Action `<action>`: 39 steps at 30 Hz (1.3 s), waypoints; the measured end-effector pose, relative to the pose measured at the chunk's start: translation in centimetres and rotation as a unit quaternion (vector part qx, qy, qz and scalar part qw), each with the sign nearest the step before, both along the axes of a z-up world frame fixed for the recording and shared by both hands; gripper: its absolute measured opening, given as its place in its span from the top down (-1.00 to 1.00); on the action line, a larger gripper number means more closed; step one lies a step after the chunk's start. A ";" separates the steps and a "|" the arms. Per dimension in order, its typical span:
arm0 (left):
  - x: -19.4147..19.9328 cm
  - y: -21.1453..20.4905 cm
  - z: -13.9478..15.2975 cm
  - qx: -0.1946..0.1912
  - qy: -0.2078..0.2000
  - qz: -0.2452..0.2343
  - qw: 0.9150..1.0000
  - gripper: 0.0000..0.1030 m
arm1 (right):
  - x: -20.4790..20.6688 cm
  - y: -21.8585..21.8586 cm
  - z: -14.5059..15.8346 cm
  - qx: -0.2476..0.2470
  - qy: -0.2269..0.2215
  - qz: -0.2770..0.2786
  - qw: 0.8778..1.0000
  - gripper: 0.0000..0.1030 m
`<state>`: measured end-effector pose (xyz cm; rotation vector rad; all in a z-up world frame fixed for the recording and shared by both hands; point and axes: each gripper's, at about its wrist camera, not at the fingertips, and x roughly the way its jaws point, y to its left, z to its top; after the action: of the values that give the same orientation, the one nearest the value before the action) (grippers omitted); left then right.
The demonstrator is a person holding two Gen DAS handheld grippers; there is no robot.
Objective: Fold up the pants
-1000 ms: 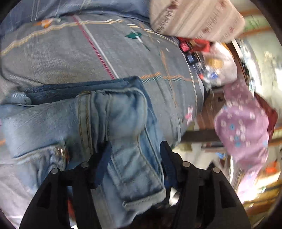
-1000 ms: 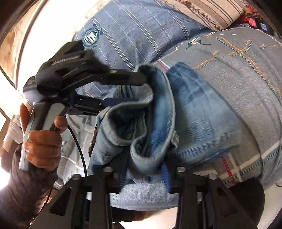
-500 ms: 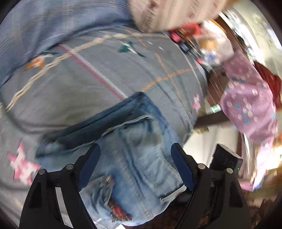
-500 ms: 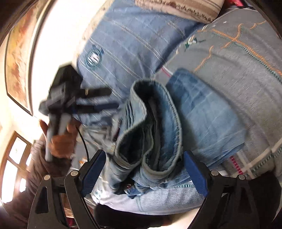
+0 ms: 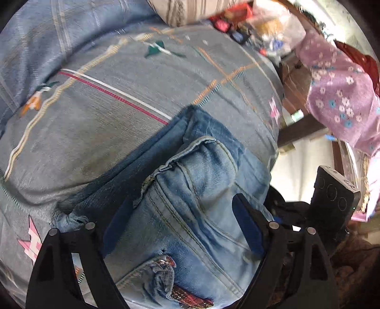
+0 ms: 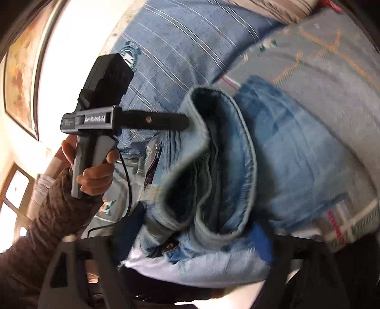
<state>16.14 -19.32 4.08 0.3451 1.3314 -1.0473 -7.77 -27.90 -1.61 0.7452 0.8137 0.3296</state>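
Light blue jeans (image 5: 197,214) lie folded into a thick bundle on a grey patterned bedspread (image 5: 106,118). My left gripper (image 5: 181,225) points down over the bundle. Its blue pads (image 5: 247,225) stand wide on either side of the denim and do not squeeze it. In the right wrist view the left gripper (image 6: 185,123) is held by a hand (image 6: 95,173), with its tip at the bundle's rolled edge. My right gripper (image 6: 194,237) is closing on the near end of the jeans (image 6: 213,166), and its blue pad (image 6: 261,242) lies against the hem.
A striped pillow (image 5: 190,9) and a blue checked pillow (image 6: 178,47) lie at the head of the bed. Loose clutter (image 5: 237,23) and a pink floral cloth (image 5: 339,95) sit past the bed's right edge. A framed picture (image 6: 21,71) hangs on the wall.
The left gripper let go of the jeans' fold, opened wide and rolled over the bundle. The right gripper opened wide half a second ago and has closed in on the near end again.
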 end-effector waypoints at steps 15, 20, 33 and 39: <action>-1.2 -0.2 7.4 -0.120 0.003 0.105 0.987 0.39 | -2.4 -4.1 6.2 0.018 -0.117 -0.045 0.992 0.49; -1.5 -5.6 1.3 -0.044 0.010 0.131 0.990 0.39 | -2.0 -8.4 1.0 0.029 -0.039 -0.101 0.994 0.50; -1.4 4.6 6.3 -0.112 -0.024 0.274 0.955 -0.32 | -1.5 -11.7 -0.4 0.056 -0.031 -0.141 0.988 -0.11; -2.9 11.1 0.1 -0.127 0.072 0.351 0.925 -0.34 | 3.8 -11.1 0.7 0.016 -0.019 -0.123 0.992 -0.19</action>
<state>13.24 -8.20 4.18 -0.3969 1.2794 -0.6230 -3.96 -38.98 -0.94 0.8579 0.6742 0.1357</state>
